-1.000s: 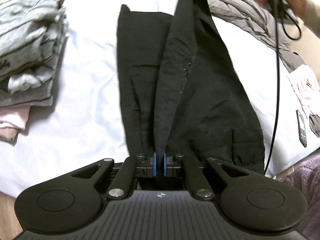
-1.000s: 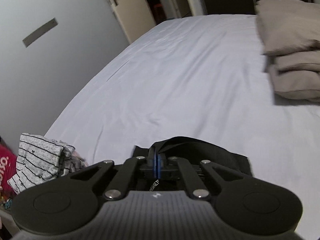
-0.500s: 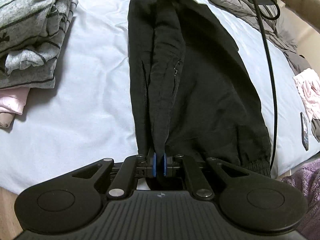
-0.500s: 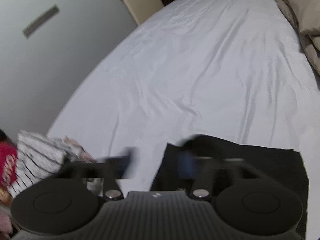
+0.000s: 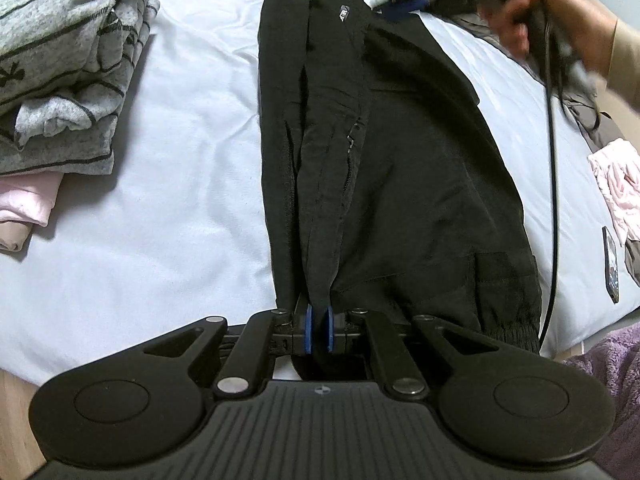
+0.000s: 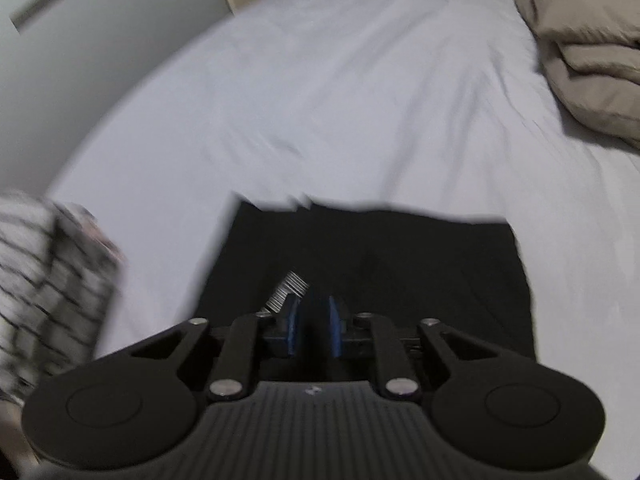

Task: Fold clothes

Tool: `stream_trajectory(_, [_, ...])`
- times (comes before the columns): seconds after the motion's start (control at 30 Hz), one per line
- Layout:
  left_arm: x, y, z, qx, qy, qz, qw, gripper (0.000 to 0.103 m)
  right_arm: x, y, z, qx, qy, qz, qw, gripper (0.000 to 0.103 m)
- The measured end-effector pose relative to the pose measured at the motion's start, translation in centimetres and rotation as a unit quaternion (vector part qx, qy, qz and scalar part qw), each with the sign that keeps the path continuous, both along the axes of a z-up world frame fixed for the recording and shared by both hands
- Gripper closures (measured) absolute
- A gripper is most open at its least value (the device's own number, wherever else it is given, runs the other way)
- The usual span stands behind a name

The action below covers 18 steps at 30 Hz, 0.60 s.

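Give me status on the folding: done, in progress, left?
Done: striped grey clothes sit folded in a stack. In hand: black trousers lie lengthwise on the bed sheet, the left gripper pinching a fold; the right gripper looks slightly open. Left: trousers need cross-folds; a pink garment lies unfolded.

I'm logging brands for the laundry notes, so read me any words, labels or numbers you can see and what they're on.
Nothing here reads clearly.
Small grey logo patch on the black trousers: too small to read.
White barcode-like tag by the right tool: blurred, illegible.
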<state>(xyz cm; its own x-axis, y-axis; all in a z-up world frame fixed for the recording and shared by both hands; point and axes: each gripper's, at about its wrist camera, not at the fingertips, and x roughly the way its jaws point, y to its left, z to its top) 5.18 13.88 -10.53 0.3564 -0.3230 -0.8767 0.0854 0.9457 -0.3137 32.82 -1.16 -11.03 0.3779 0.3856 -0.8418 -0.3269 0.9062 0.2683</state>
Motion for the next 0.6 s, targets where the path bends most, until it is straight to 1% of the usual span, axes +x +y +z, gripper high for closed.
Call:
stream_trajectory(0.13, [-0.1, 0.2, 0.0, -0.001, 0.001, -0.001, 1.0, 0.098, -0.9, -1.0, -2.0, -0.039, 0.012, 0.001, 0.999, 0.092])
stream_trajectory(0.17, [-0.1, 0.2, 0.0, 0.0, 0.001, -0.001, 1.0, 0.098, -0.8, -0.9, -2.2, -0.04, 0.013, 0.002, 0.999, 0.092])
stream_trajectory(0.23, [0.0, 0.1, -0.1, 0.001, 0.002, -0.002, 1.0, 0.098, -0.3, -0.1, -2.4, -0.029, 0.008, 0.006, 1.0, 0.092])
stream_trajectory(0.33, [0.0, 0.3, 0.0, -0.001, 0.005, -0.001, 1.0, 0.097, 0.3, 1.4, -2.3, 0.007, 0.009, 0.016, 1.0, 0.092])
stream_trajectory(0.47, [0.0, 0.2, 0.1, 0.001, 0.005, -0.002, 1.0, 0.097, 0.6, 4.0, -1.2, 0.062, 0.003, 0.037, 0.997, 0.092])
stream_trajectory(0.6, [-0.1, 0.3, 0.0, -0.002, 0.004, -0.001, 1.0, 0.096, 0.5, 5.7, 0.3, 0.097, -0.009, 0.053, 0.994, 0.09])
